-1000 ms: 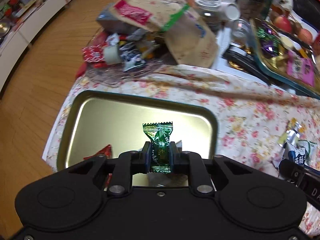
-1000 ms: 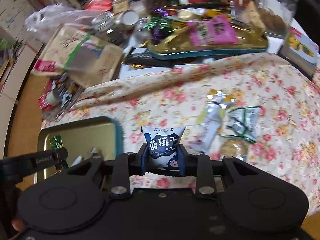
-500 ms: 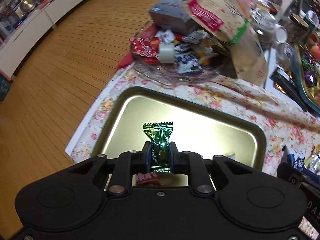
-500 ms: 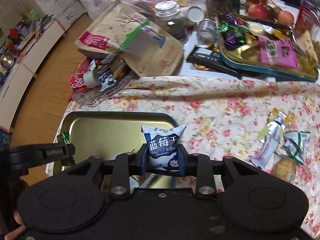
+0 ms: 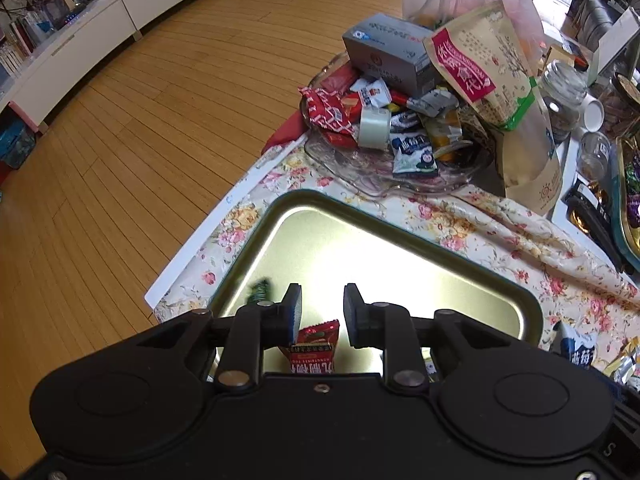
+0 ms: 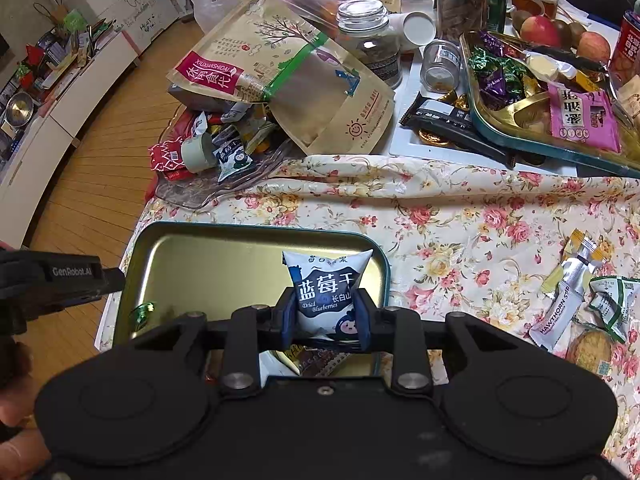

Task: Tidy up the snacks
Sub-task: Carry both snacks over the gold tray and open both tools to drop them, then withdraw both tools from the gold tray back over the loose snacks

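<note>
Left gripper [image 5: 321, 306] just opening, empty, over gold metal tray [image 5: 404, 240]; right gripper [image 6: 327, 314] clamping white-and-blue dried-blueberry packet [image 6: 326, 292].

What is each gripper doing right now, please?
Left gripper: open, jaws just opened, nothing between them; the green candy is over the tray.
Right gripper: shut on the blueberry packet.
</note>
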A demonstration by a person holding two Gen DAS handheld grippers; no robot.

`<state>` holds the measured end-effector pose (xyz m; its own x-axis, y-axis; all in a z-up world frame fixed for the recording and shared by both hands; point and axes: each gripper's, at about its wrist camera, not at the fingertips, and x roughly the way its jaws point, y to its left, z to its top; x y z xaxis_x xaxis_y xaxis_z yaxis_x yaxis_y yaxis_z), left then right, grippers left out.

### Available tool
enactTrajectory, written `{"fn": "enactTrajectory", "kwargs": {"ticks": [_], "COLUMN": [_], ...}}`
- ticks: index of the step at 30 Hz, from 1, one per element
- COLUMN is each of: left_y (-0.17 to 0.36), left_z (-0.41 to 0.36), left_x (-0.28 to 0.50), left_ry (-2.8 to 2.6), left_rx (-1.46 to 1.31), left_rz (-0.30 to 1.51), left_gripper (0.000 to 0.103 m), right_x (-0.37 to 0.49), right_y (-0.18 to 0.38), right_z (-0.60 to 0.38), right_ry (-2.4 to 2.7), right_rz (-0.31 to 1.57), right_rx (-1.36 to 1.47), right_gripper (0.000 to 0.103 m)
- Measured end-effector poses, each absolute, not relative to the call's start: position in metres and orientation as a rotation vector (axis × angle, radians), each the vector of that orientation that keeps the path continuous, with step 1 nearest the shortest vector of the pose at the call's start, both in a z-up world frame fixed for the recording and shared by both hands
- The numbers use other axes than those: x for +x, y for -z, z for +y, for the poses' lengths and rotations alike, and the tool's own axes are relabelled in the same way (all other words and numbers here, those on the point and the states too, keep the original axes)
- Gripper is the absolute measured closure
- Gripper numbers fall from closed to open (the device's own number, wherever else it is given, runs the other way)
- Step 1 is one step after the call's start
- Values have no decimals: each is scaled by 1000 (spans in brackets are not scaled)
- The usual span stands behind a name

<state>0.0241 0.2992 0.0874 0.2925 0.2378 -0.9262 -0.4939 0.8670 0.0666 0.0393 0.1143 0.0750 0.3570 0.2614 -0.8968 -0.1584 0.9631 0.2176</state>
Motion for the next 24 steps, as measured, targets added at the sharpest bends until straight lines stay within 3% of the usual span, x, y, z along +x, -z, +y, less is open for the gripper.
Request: {"fn": "enactTrajectory", "kwargs": {"ticks": [24], "left_y": [-75], "left_z": [276], "left_x": [26], "left_ry": [-437], "left_rx": [-220], "left_rz": [1248], "left_gripper": [70], "right_x": [40], "right_y": [-72], "right_z": [121], "right_ry": [-299], "right_rz": [1215], "right_rx": [63], "right_gripper": [69]}}
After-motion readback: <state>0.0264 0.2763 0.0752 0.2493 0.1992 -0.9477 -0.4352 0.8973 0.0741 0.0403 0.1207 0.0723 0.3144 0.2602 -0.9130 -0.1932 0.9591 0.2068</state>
